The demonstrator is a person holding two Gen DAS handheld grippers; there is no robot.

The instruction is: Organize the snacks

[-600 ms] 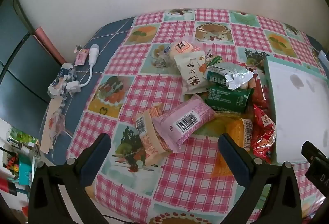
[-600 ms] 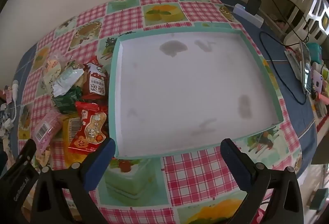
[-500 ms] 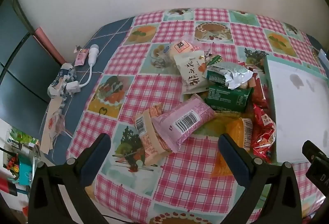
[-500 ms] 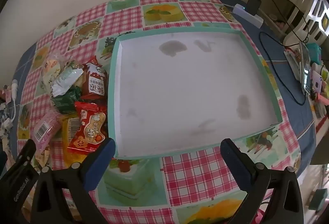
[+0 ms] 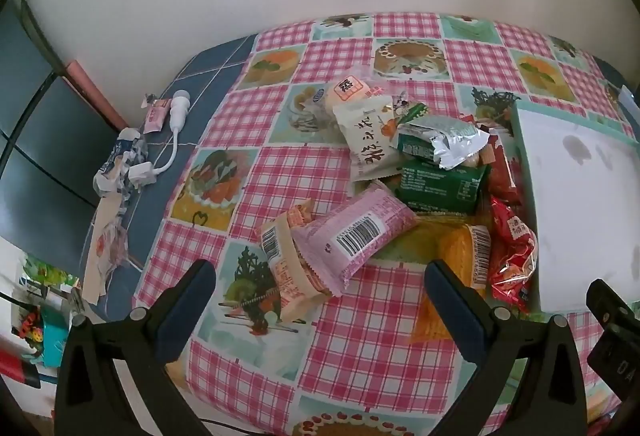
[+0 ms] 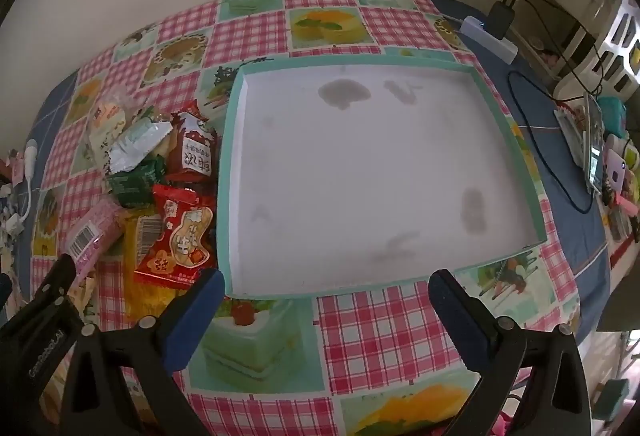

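A heap of snack packets lies on the checked tablecloth: a pink packet [image 5: 356, 232] on top of a beige one [image 5: 280, 260], a green packet [image 5: 440, 187], a cream packet [image 5: 368, 139], a silver torn wrapper [image 5: 444, 143], a yellow packet [image 5: 460, 268] and a red packet [image 5: 512, 252]. My left gripper [image 5: 320, 276] hangs open above the near side of the heap, holding nothing. A shallow white box with a teal rim [image 6: 228, 171] stands right of the heap, with nothing in it. My right gripper [image 6: 324, 288] is open over the box's near edge. The red packet [image 6: 180, 236] lies against the box's left wall.
On the blue table edge at the left lie a white cable with plug [image 5: 176, 115] and crumpled wrappers [image 5: 120, 163]. At the right are a power strip [image 6: 488, 35], black cables [image 6: 560, 171] and small items [image 6: 616, 163]. A wall runs behind the table.
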